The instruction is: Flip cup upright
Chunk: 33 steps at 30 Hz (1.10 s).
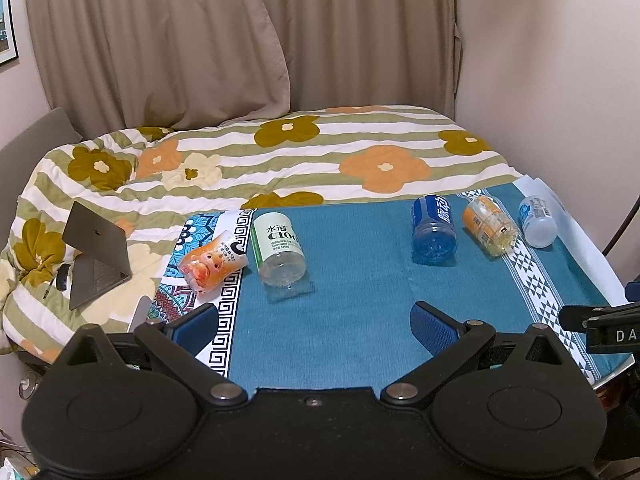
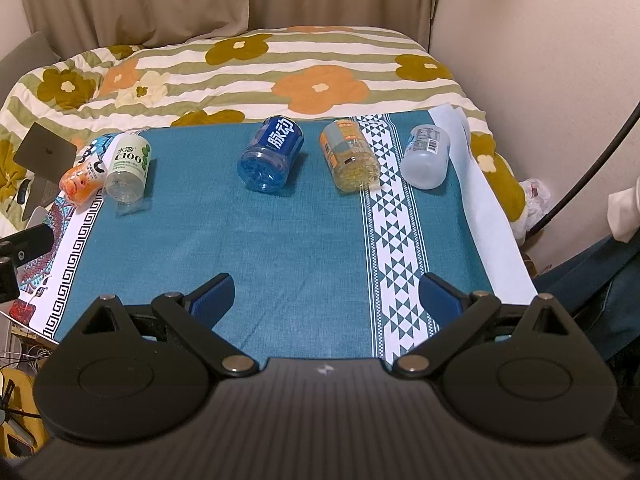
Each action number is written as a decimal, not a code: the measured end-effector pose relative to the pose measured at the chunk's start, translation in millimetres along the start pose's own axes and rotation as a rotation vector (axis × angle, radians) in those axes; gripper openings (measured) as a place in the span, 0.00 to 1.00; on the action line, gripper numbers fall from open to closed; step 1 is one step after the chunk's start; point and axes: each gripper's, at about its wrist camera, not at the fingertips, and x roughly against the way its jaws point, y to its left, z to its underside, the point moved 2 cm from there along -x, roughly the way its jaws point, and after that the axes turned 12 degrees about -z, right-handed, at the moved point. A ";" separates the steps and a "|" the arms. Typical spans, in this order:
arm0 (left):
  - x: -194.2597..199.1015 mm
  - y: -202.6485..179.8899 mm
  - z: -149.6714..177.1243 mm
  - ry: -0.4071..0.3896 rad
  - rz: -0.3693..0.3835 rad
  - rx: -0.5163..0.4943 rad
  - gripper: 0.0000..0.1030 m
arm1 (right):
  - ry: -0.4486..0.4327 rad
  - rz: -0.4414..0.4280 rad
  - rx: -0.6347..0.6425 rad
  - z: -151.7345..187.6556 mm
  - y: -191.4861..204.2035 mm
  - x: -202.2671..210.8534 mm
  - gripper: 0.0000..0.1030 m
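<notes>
Several cups cut from plastic bottles lie on their sides on a teal cloth (image 1: 340,312): an orange one (image 1: 210,262), a white-green "C100" one (image 1: 280,250), a blue one (image 1: 434,224), an orange-yellow one (image 1: 490,224) and a pale one (image 1: 538,220). The right wrist view shows them too: orange (image 2: 80,180), C100 (image 2: 128,170), blue (image 2: 272,154), orange-yellow (image 2: 350,156), pale (image 2: 426,156). My left gripper (image 1: 316,324) is open and empty, hovering short of the C100 cup. My right gripper (image 2: 326,294) is open and empty, short of the blue and orange-yellow cups.
The cloth covers a table (image 2: 472,200) set against a bed with a flowered quilt (image 1: 280,152). A half-open laptop (image 1: 96,252) sits on the quilt at left. Curtains (image 1: 200,40) and a wall stand behind. A dark cable (image 2: 592,164) runs at the right.
</notes>
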 end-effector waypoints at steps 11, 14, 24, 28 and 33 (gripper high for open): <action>-0.2 0.6 0.2 0.001 0.002 0.001 1.00 | 0.003 0.001 0.001 -0.1 -0.3 0.2 1.00; -0.1 0.1 -0.2 0.002 0.001 0.000 1.00 | 0.007 -0.001 -0.001 0.3 0.2 -2.6 1.00; -0.7 -1.4 -1.8 0.002 0.002 -0.002 1.00 | 0.018 -0.011 -0.003 0.0 -0.7 -4.1 1.00; -0.9 -1.0 -1.5 0.002 0.001 -0.001 1.00 | 0.018 -0.011 -0.001 -0.1 0.2 -4.1 1.00; 0.3 -2.1 -1.8 0.002 -0.003 0.001 1.00 | 0.016 -0.017 0.009 0.1 1.1 0.3 1.00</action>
